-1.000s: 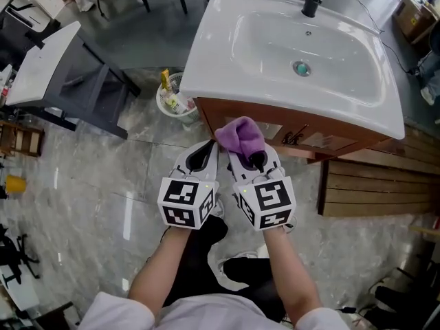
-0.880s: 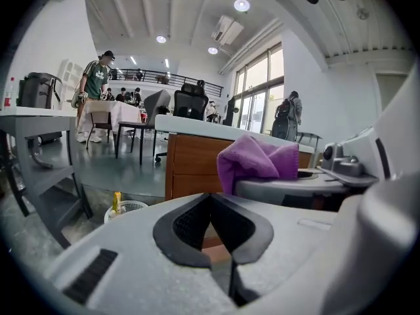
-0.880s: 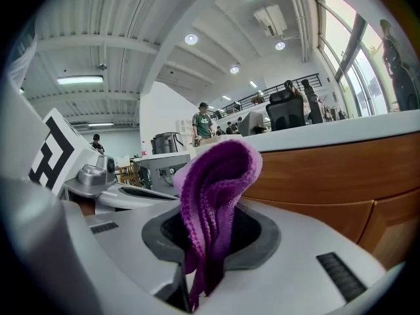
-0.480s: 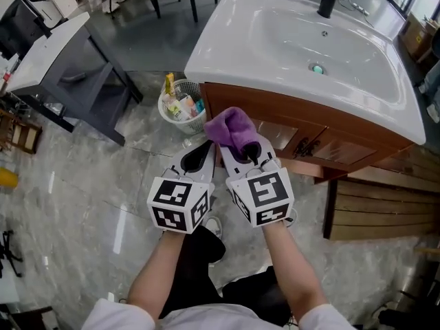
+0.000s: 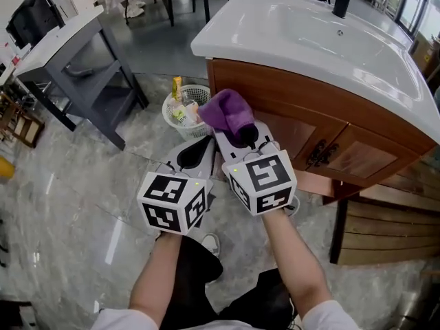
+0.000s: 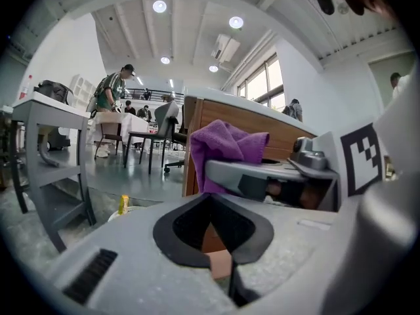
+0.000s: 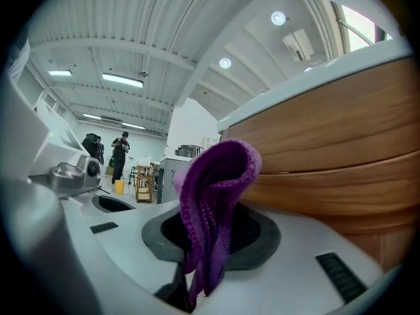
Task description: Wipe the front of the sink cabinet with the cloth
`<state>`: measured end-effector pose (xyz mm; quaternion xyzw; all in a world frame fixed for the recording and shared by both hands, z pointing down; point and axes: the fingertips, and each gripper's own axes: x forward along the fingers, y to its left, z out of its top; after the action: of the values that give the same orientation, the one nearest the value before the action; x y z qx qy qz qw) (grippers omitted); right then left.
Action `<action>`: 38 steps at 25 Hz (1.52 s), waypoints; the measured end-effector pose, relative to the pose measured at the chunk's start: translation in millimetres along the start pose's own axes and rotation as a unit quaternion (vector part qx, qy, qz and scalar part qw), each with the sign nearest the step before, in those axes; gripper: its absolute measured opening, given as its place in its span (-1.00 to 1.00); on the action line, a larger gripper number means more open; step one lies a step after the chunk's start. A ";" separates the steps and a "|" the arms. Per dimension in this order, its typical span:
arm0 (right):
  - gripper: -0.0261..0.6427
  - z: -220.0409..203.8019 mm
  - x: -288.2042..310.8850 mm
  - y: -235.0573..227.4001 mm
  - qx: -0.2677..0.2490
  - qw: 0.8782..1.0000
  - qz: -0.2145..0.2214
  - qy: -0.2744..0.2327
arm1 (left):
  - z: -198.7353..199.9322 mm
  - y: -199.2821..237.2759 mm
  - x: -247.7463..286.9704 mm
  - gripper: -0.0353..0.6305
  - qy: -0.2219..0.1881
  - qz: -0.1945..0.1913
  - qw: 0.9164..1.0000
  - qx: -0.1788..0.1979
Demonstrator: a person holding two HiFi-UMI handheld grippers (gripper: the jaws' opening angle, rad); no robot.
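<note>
- My right gripper (image 5: 242, 141) is pinching the purple cloth (image 5: 225, 112), which is bunched up just beside the cabinet front (image 5: 289, 102).
- My left gripper (image 5: 194, 154) is pressed together with nothing in it.
- Reckon I'm on the approach. Next up is pressing the cloth onto the wood, then sweeping across.

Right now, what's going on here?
A person holds a gripper in each hand, facing the sink cabinet. The right gripper is shut on a purple cloth, held at the upper corner of the cabinet's wooden front. Whether the cloth touches the wood can't be confirmed. The left gripper is shut and empty, just beside it.
</note>
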<state>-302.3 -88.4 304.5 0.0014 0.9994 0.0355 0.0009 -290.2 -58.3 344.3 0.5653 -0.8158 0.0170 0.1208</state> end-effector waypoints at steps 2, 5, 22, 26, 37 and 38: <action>-0.66 1.1 3.5 0.5 -0.007 1.000 0.007 -0.012 | -2.1 -1.6 -1.3 -0.88 -0.010 0.007 1.000 0.005; -0.66 0.3 7.0 0.4 -0.009 1.000 0.015 -0.023 | -6.6 -5.1 -3.3 -0.88 -0.016 0.015 1.000 0.013; -0.66 -5.7 -47.7 -44.6 -0.029 0.999 -0.016 -0.035 | -3.6 -62.5 19.0 -0.88 -0.028 -0.020 0.999 0.034; -0.66 -9.3 -67.1 -60.1 -0.025 0.998 -0.035 -0.035 | -4.9 -81.4 25.7 -0.88 -0.027 -0.043 0.998 0.035; -0.66 -13.9 -120.8 -105.2 -0.031 0.994 -0.101 -0.025 | -12.8 -125.6 51.9 -0.88 -0.019 -0.104 0.993 0.043; -0.66 -14.0 -125.9 -109.8 -0.036 0.993 -0.108 -0.023 | -15.9 -129.4 54.5 -0.88 -0.017 -0.110 0.993 0.044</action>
<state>-176.7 -199.3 310.8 -0.1060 0.9915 0.0707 0.0277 -185.6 -152.4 357.4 0.6565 -0.7491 0.0296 0.0836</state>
